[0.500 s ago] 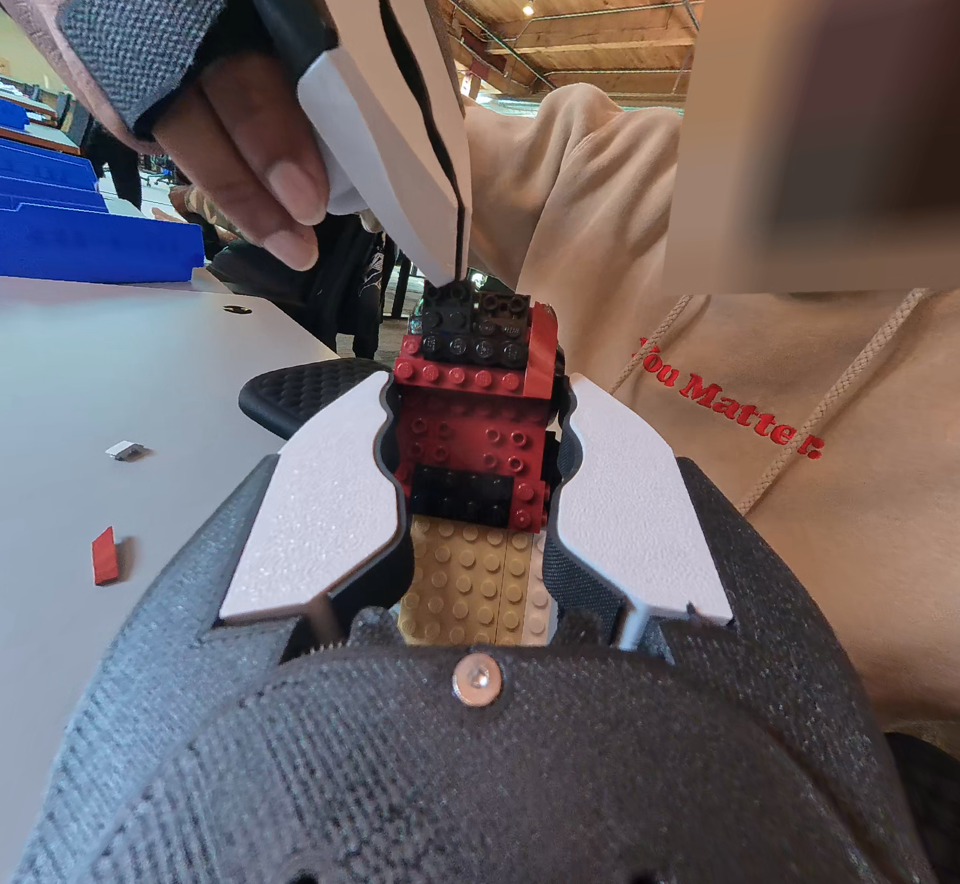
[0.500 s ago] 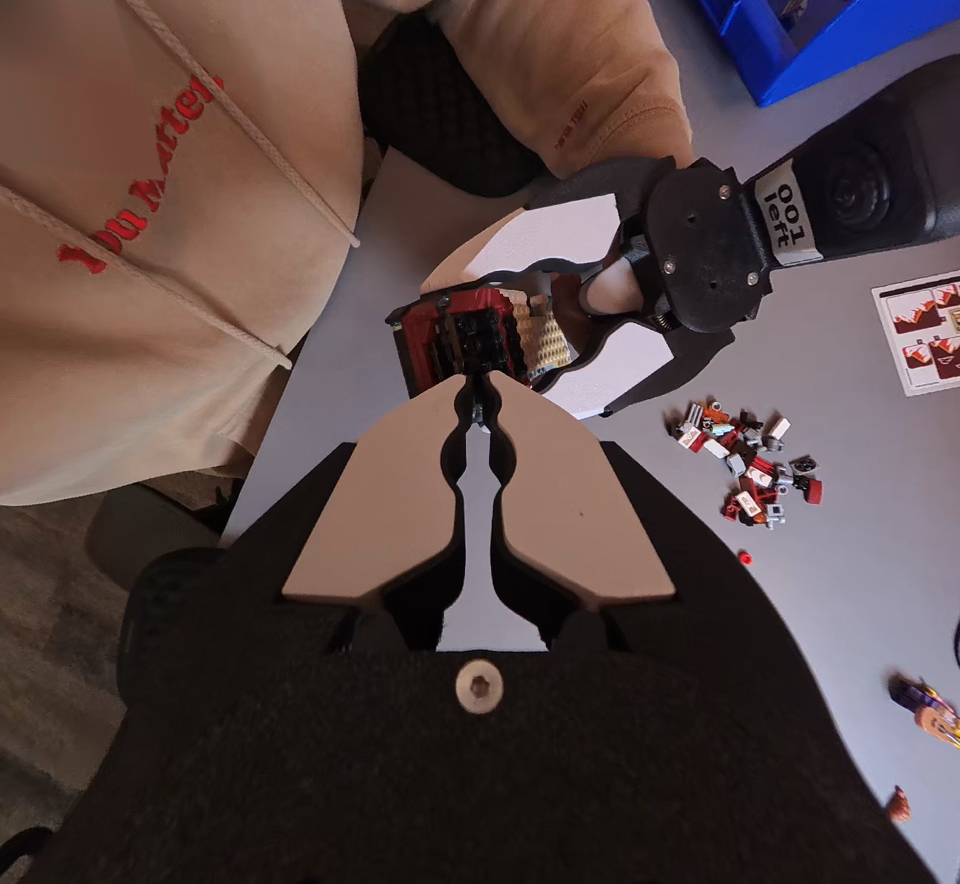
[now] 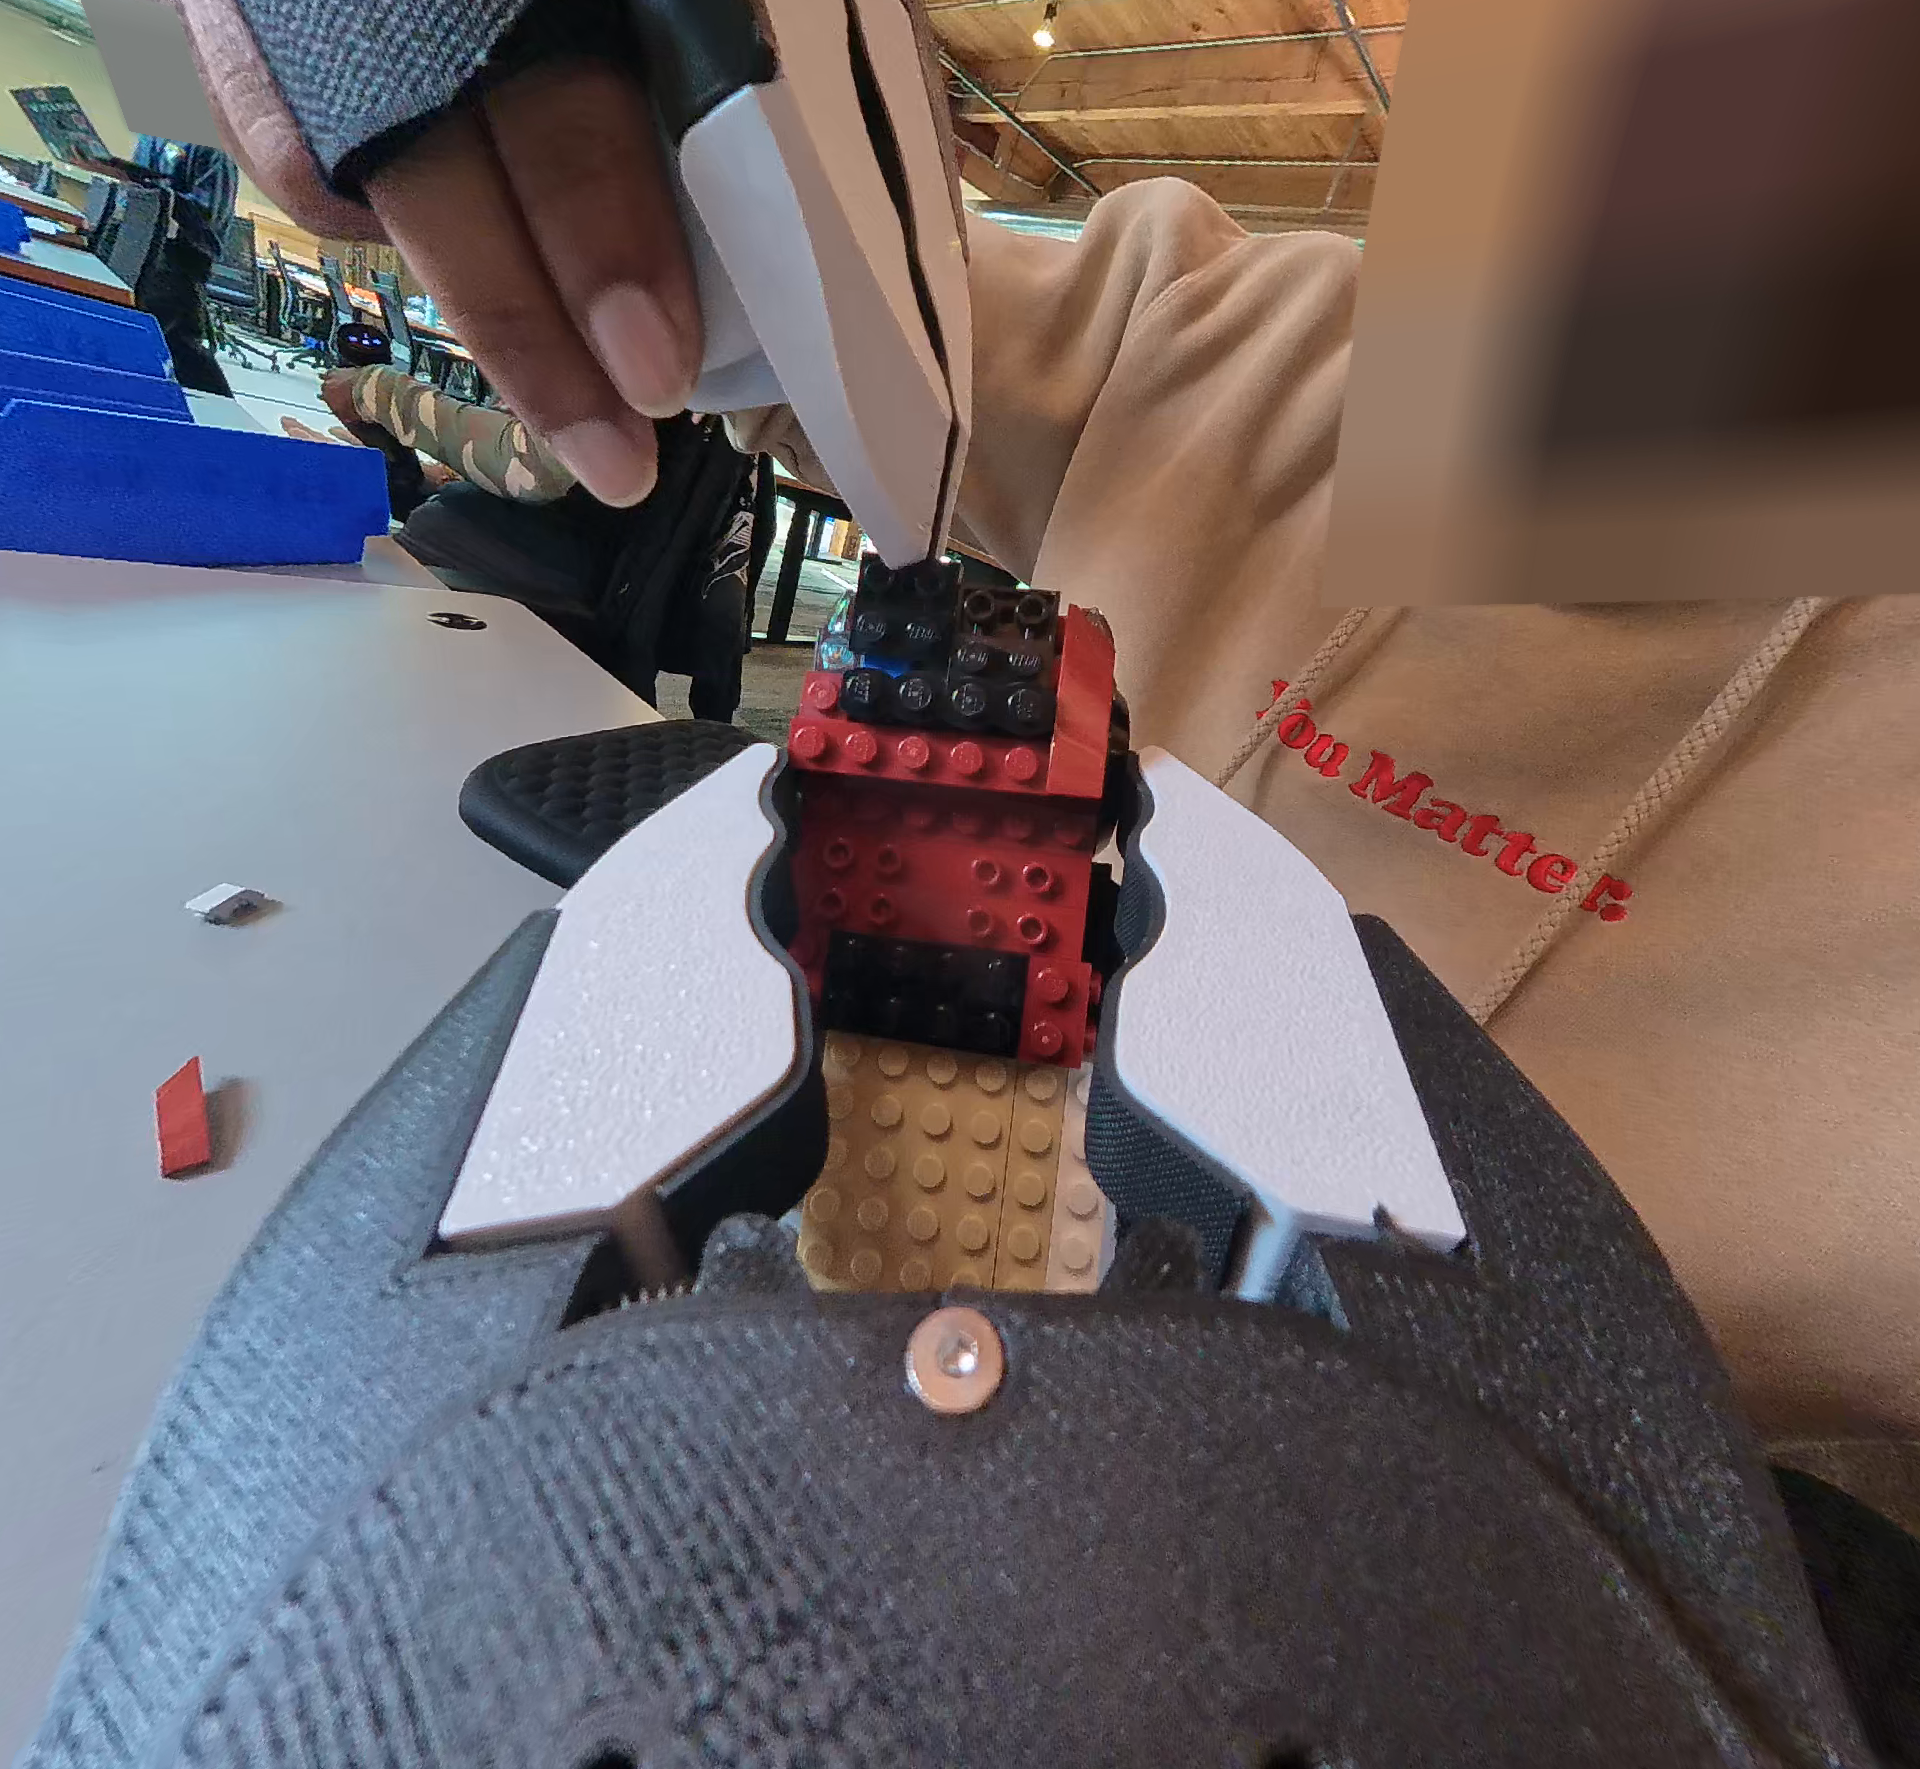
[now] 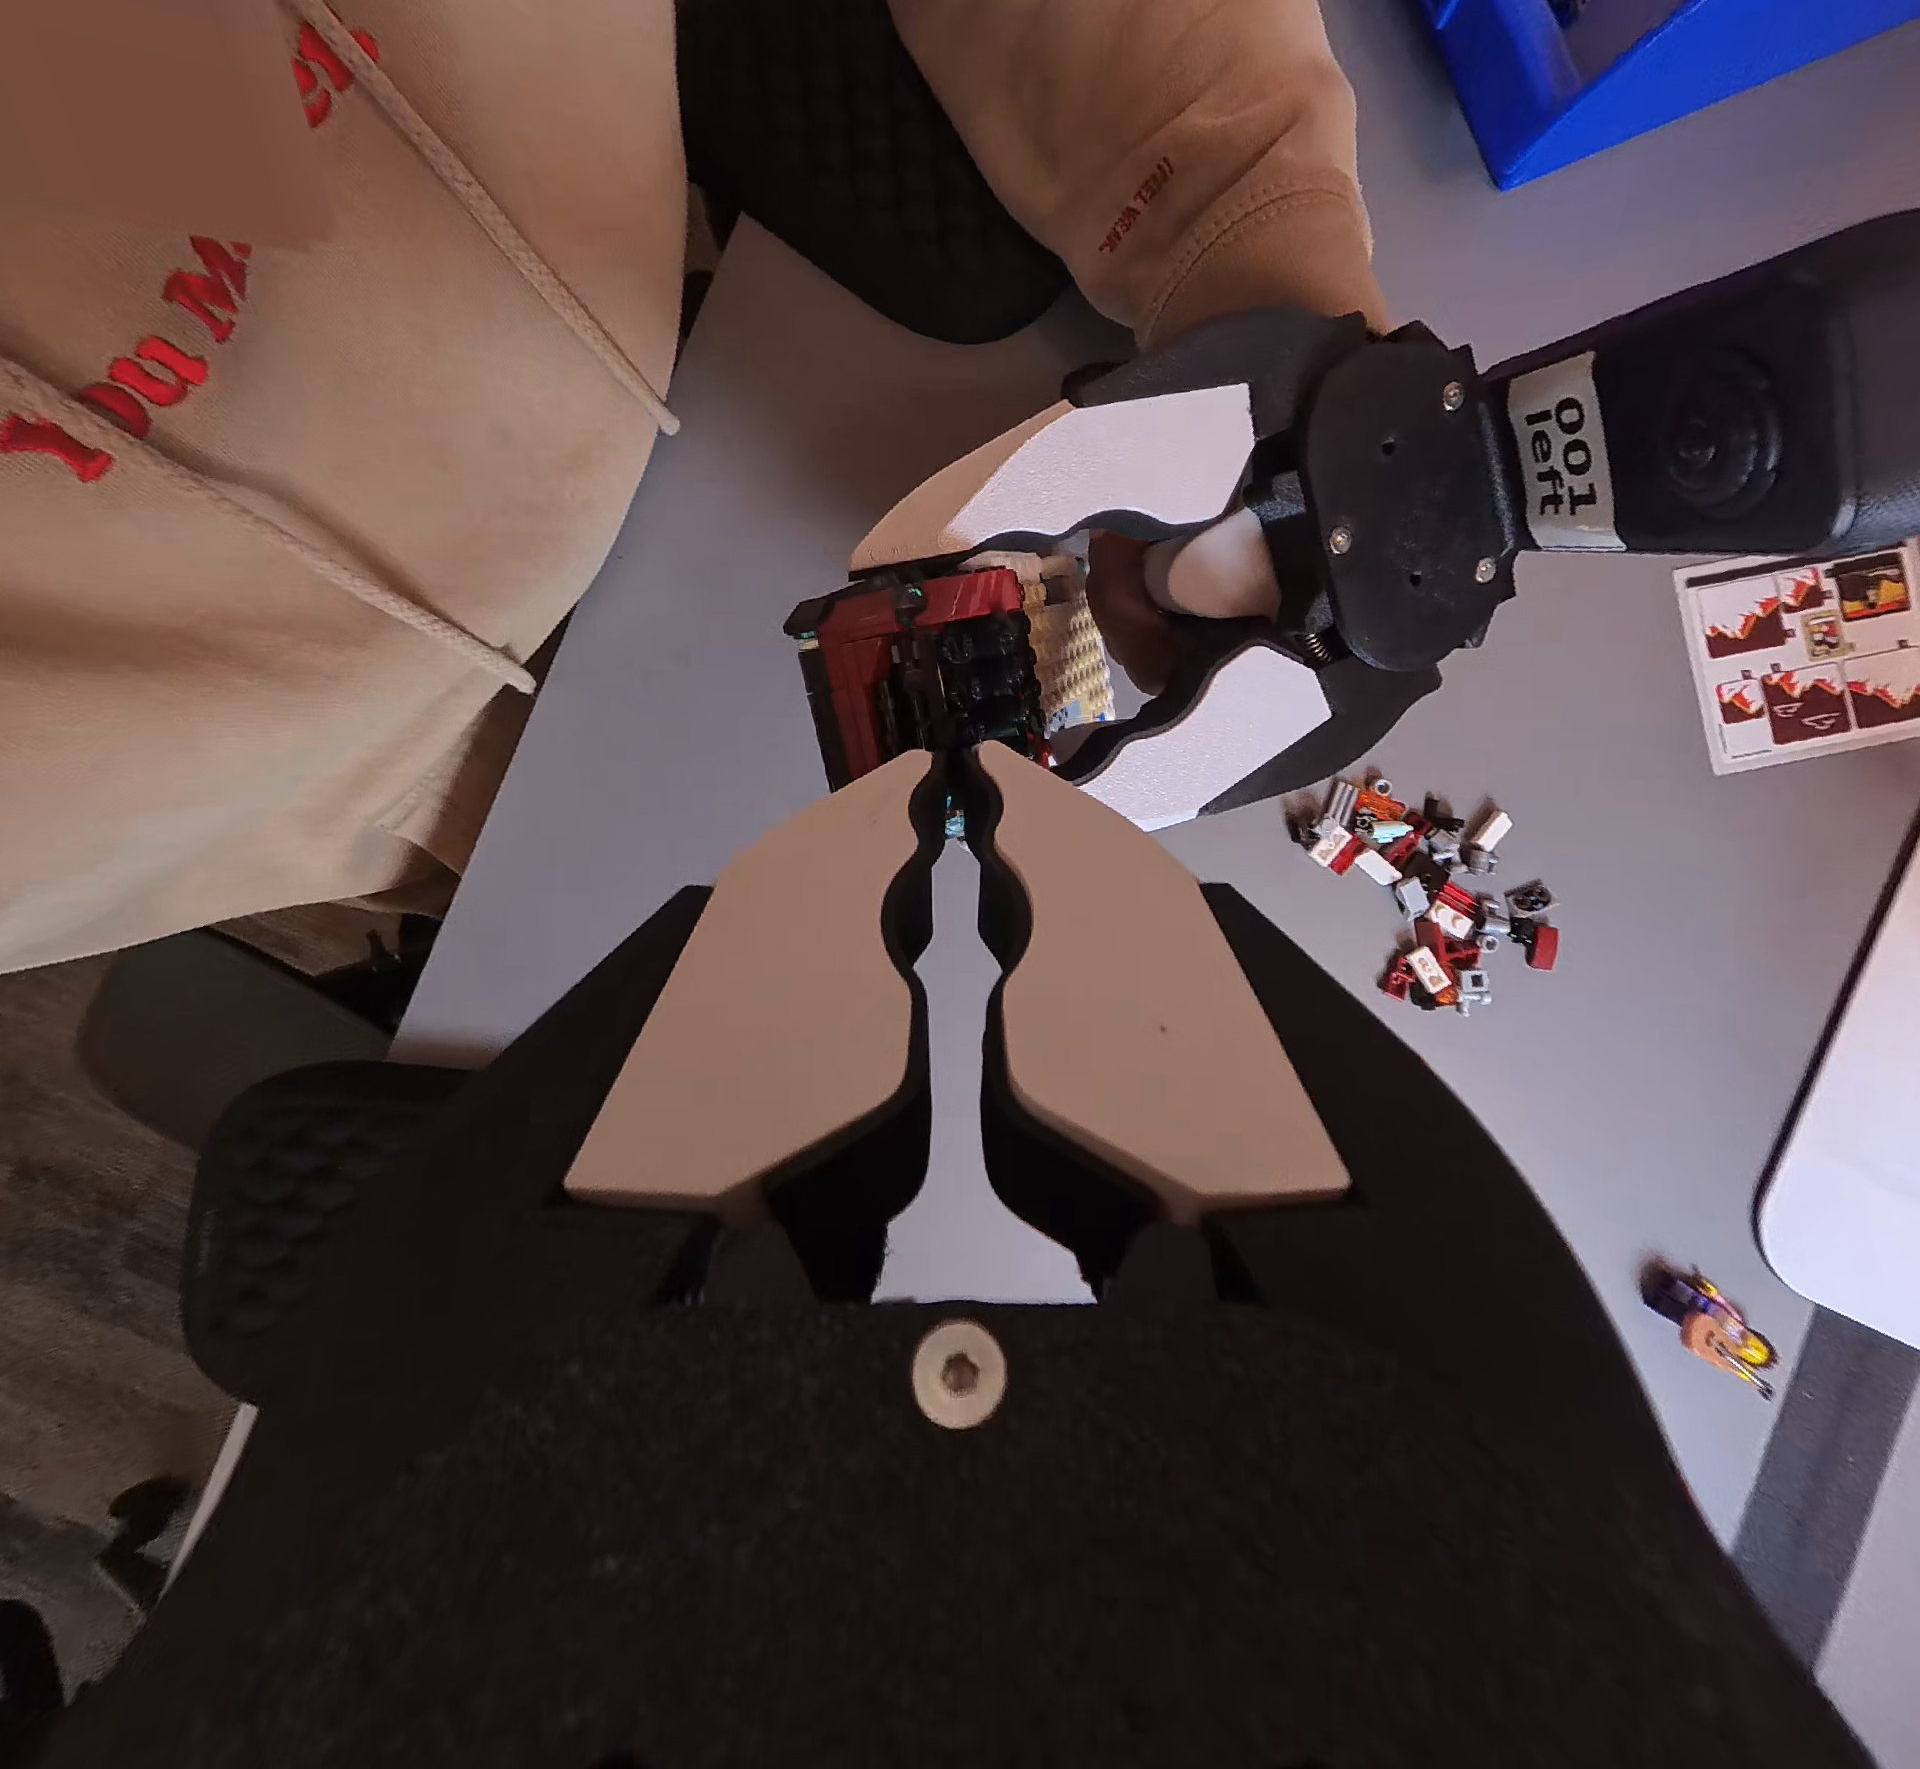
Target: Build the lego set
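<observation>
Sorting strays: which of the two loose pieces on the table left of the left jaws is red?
The flat red piece, nearer the camera; the other loose piece, farther back, is white-grey.

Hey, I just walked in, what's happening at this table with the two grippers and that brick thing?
A person in a beige hoodie works two handheld grippers. The left gripper clamps a red, black and tan brick model by its sides, above the grey table. The right gripper, fingers closed, presses its tips onto a small black brick atop the model. A pile of loose bricks, a sticker sheet and a blue bin lie nearby.
</observation>
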The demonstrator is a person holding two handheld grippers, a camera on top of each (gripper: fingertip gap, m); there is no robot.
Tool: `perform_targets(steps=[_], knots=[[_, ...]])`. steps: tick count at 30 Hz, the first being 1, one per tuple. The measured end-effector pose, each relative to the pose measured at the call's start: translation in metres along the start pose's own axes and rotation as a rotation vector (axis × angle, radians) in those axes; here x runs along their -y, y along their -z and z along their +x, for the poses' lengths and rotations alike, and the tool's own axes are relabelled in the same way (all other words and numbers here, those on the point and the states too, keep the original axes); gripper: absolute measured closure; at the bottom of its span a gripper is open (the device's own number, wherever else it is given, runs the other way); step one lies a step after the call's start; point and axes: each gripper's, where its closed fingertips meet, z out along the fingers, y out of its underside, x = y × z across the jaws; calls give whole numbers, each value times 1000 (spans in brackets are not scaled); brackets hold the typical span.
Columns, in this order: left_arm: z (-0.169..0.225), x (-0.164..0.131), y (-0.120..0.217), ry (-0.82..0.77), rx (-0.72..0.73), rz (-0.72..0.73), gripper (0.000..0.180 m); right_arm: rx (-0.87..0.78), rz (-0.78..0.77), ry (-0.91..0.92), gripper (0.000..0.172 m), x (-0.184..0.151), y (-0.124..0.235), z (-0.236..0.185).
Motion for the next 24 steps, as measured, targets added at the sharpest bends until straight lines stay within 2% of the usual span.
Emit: perform_targets(steps=[15,24], knots=[[1,-1,0,21,-13,2,121,-170,-62,101,168,-1,-1,-1],[3,-3,-2,9,-13,-16,122,-224,-31,103,168,0,-3,-4]])
